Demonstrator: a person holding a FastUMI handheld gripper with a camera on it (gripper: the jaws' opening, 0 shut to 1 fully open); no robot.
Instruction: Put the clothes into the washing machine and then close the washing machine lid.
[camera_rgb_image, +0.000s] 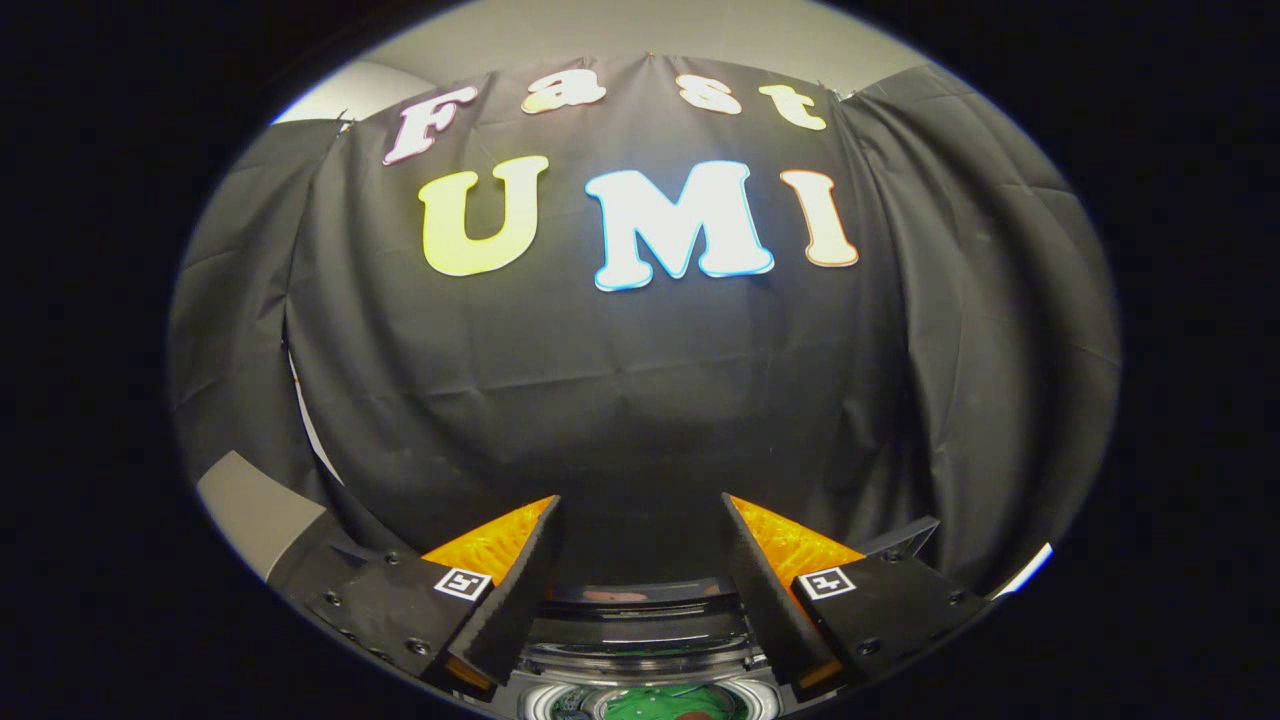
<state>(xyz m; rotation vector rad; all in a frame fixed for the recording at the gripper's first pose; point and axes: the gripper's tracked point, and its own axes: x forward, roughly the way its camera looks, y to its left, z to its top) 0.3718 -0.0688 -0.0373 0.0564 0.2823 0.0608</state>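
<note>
My gripper (640, 530) is open, its two fingers (520, 580) spread wide with nothing between them, pointing at the booth's black cloth wall. Below and between the fingers lies the washing machine (640, 640): its dark glossy raised lid stands just beyond the round drum opening. Inside the drum, a green garment (655, 705) shows. The gripper hovers above the machine, apart from the lid and the clothes.
The black cloth wall (640, 400) hangs close ahead, behind the machine. A grey panel (255, 510) stands to the left of the left finger. A pale wall shows above the cloth.
</note>
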